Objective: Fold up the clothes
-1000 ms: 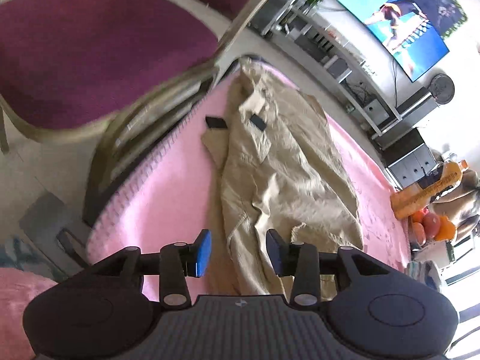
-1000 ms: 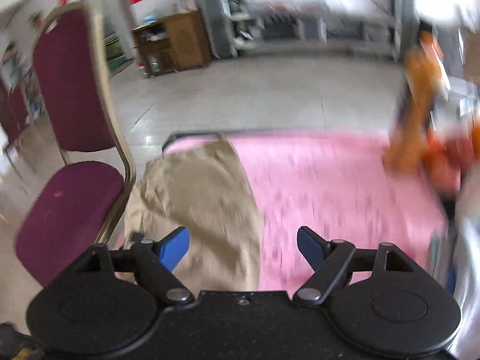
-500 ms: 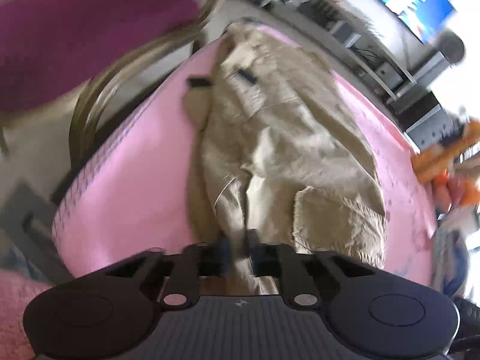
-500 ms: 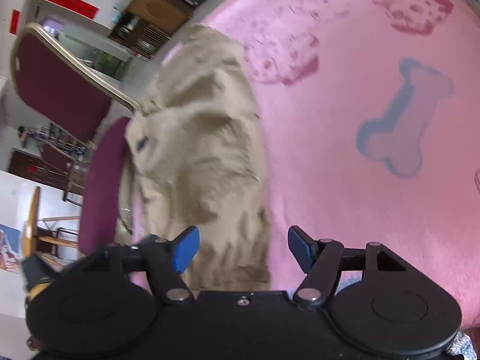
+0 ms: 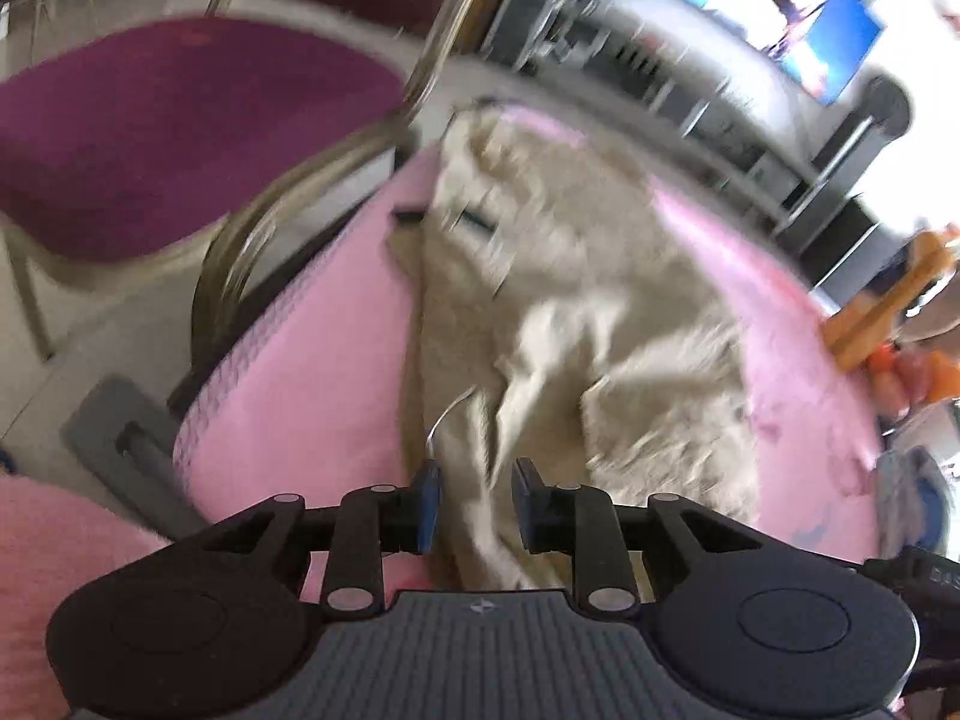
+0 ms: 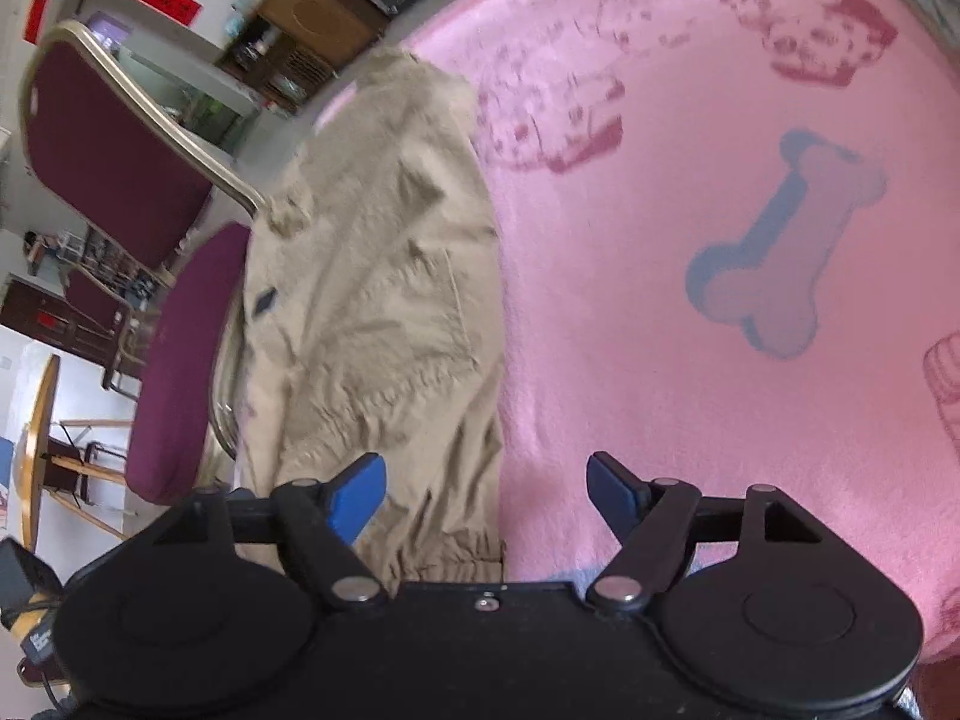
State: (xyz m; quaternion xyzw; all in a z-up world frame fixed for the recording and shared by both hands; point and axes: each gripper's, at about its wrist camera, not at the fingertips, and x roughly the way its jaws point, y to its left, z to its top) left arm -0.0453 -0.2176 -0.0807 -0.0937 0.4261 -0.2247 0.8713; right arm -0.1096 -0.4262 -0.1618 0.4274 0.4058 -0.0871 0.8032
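Beige trousers (image 5: 576, 300) lie lengthwise on a table covered by a pink blanket (image 5: 312, 372). My left gripper (image 5: 477, 501) has its blue pads narrowly apart, with a bunched fold of the trousers' near end between them. In the right wrist view the trousers (image 6: 384, 300) run along the blanket's left side. My right gripper (image 6: 486, 492) is wide open, just above the elastic cuff (image 6: 462, 552) at the trousers' near end, holding nothing.
Maroon chairs with gold frames (image 5: 180, 138) (image 6: 114, 138) stand against the table's left edge. Orange objects (image 5: 900, 324) sit at the far right. The blanket (image 6: 750, 240) has dog and bone prints. A TV (image 5: 780, 12) hangs on the far wall.
The left gripper closed on the trousers' near end half a second ago and now its pads are slightly apart around the cloth. The right gripper swung down over the cuff and stayed open.
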